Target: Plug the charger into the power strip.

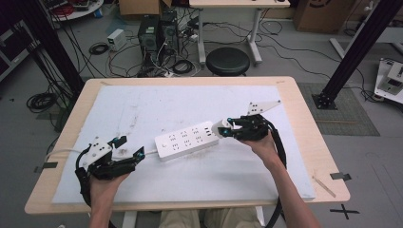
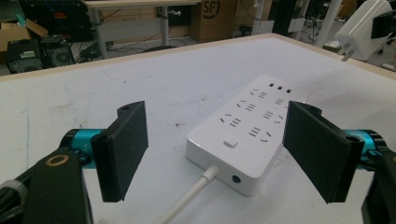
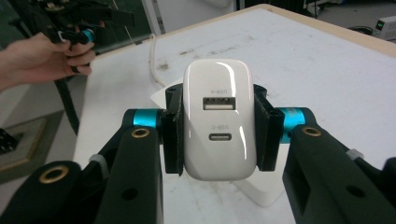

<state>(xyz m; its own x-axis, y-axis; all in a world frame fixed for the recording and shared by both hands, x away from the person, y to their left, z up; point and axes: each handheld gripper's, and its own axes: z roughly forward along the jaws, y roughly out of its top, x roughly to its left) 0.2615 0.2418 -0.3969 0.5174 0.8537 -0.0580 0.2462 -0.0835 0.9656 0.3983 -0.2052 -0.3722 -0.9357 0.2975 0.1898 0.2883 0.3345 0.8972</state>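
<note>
While the table [image 1: 304, 156] under its white mat is carrying the power strip [image 1: 186, 139] at its middle, the right gripper [image 3: 218, 130] is clamping a white charger [image 3: 219, 126] just above the strip's far end, and the left gripper [image 2: 215, 154] is waiting with jaws apart near the strip's cord end.

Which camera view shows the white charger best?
The right gripper view: the charger sits close between the right tongs, both USB ports facing the camera. The high view shows it small; the left gripper view shows its prongs far off.
</note>
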